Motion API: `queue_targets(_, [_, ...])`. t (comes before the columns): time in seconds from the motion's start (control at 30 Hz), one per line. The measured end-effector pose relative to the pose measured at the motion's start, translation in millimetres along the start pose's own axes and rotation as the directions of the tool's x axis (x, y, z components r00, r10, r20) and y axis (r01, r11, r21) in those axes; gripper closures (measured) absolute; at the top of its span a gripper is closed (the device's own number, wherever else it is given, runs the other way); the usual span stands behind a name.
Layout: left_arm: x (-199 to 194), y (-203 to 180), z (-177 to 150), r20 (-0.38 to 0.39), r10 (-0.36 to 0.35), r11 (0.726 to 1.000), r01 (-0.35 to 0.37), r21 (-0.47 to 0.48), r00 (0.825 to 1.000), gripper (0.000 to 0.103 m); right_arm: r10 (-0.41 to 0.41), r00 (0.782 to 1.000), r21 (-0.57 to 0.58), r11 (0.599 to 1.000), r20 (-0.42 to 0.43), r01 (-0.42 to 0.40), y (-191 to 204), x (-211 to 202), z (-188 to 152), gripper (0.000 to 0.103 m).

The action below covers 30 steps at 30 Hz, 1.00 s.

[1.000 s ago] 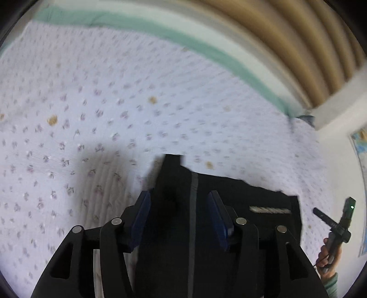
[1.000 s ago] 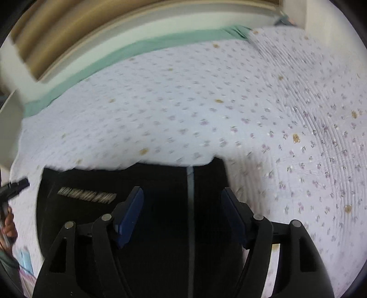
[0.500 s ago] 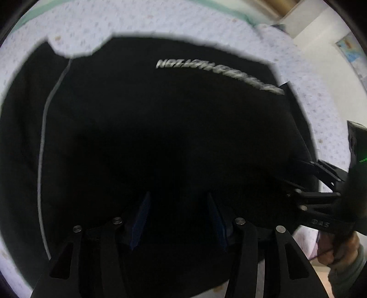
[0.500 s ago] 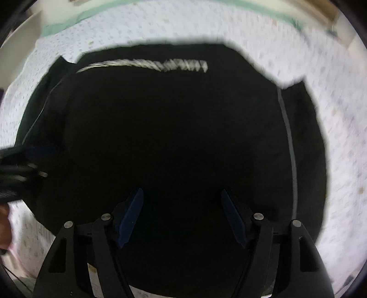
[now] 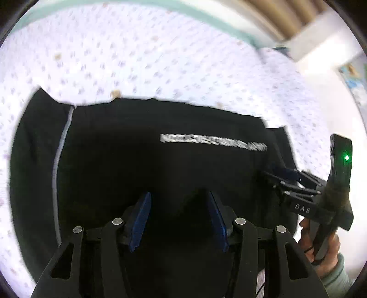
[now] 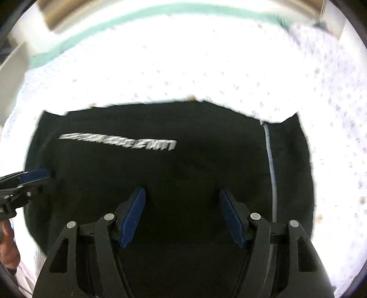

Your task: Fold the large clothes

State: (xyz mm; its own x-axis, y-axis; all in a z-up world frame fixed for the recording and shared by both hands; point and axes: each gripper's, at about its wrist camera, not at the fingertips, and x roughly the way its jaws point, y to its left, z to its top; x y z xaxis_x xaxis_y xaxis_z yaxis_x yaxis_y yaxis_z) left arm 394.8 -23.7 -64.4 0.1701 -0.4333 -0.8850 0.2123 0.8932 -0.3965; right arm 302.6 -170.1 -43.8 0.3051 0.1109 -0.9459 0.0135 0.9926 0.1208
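A large black garment (image 5: 160, 165) with a white lettered stripe and a grey seam line lies flat and folded on the bed; it also shows in the right wrist view (image 6: 183, 165). My left gripper (image 5: 179, 201) is open above the garment's near part, holding nothing. My right gripper (image 6: 182, 201) is open above the same garment, holding nothing. In the left wrist view the right gripper (image 5: 282, 176) shows at the garment's right edge. In the right wrist view the left gripper (image 6: 36, 175) shows at the garment's left edge.
The bed has a white sheet with small flower print (image 5: 160, 57) and a green band (image 6: 114, 16) along its far side. Tan curtains (image 5: 275, 13) and a white wall stand beyond the bed.
Both cameras have pulled back and up from the garment since half a second ago, so more bed shows. Both grippers stay open and empty. The garment lies flat.
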Motion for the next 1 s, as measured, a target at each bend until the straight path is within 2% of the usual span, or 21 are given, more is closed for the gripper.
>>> queue_targets(0.03, [16, 8, 7, -0.038, 0.003, 1.000, -0.003, -0.015, 0.999, 0.051, 0.004, 1.000, 0.006, 1.000, -0.025, -0.004, -2, 13, 2, 0.032])
queue_targets(0.1, [36, 17, 13, -0.069, 0.015, 1.000, -0.017, -0.023, 0.998, 0.051, -0.014, 0.999, -0.002, 1.000, -0.037, 0.014, -2, 28, 3, 0.030])
queue_targets(0.23, [30, 14, 17, -0.061, 0.011, 1.000, -0.011, 0.005, 0.998, 0.051, -0.007, 0.999, -0.004, 1.000, -0.036, 0.007, -6, 31, 5, 0.027])
queue_targets(0.3, [7, 18, 13, -0.039, -0.022, 1.000, 0.023, 0.010, 0.999, 0.051, 0.030, 0.999, 0.013, 0.999, -0.026, -0.030, -13, 21, 4, 0.027])
queue_targets(0.4, [-37, 36, 8, 0.033, -0.014, 1.000, 0.014, 0.002, 0.999, 0.051, 0.061, 0.998, 0.045, 0.997, 0.033, -0.062, -31, -11, 1, 0.027])
queue_targets(0.47, [-70, 63, 3, 0.089, -0.004, 0.999, 0.007, -0.036, 0.996, 0.050, 0.064, 0.994, 0.071, 0.995, 0.083, -0.070, -52, -36, -5, 0.025])
queue_targets(0.53, [-94, 96, -3, 0.119, 0.016, 0.996, -0.005, -0.094, 0.993, 0.037, 0.057, 0.992, 0.100, 0.993, 0.108, -0.068, -75, -51, -13, 0.021])
queue_targets(0.6, [-111, 132, -13, 0.139, 0.028, 0.984, -0.003, -0.180, 0.990, 0.032, 0.045, 0.993, 0.139, 0.989, 0.106, -0.060, -110, -53, -20, 0.016])
queue_targets(0.67, [-118, 177, -27, 0.136, -0.021, 0.957, 0.060, -0.285, 0.990, 0.031, 0.044, 0.996, 0.195, 0.979, 0.076, -0.059, -138, -49, -42, 0.016])
queue_targets(0.7, [-115, 195, -33, 0.132, -0.074, 0.937, 0.114, -0.329, 0.988, 0.031, 0.046, 0.997, 0.220, 0.974, 0.060, -0.058, -154, -42, -46, 0.016])
queue_targets(0.8, [-91, 219, -46, 0.099, -0.146, 0.902, 0.174, -0.395, 0.984, 0.030, 0.069, 0.997, 0.272, 0.959, 0.029, -0.075, -179, -29, -62, 0.016])
queue_targets(0.87, [-68, 225, -51, 0.076, -0.239, 0.873, 0.249, -0.419, 0.968, 0.030, 0.125, 0.992, 0.308, 0.944, 0.010, -0.122, -197, -17, -74, 0.015])
queue_targets(0.93, [-47, 225, -52, 0.057, -0.315, 0.844, 0.307, -0.439, 0.947, 0.030, 0.221, 0.975, 0.360, 0.910, 0.002, -0.207, -206, -1, -84, 0.014])
queue_targets(1.0, [-27, 217, -49, 0.036, -0.364, 0.829, 0.341, -0.444, 0.931, 0.030, 0.287, 0.958, 0.404, 0.875, 0.009, -0.266, -211, 6, -93, 0.012])
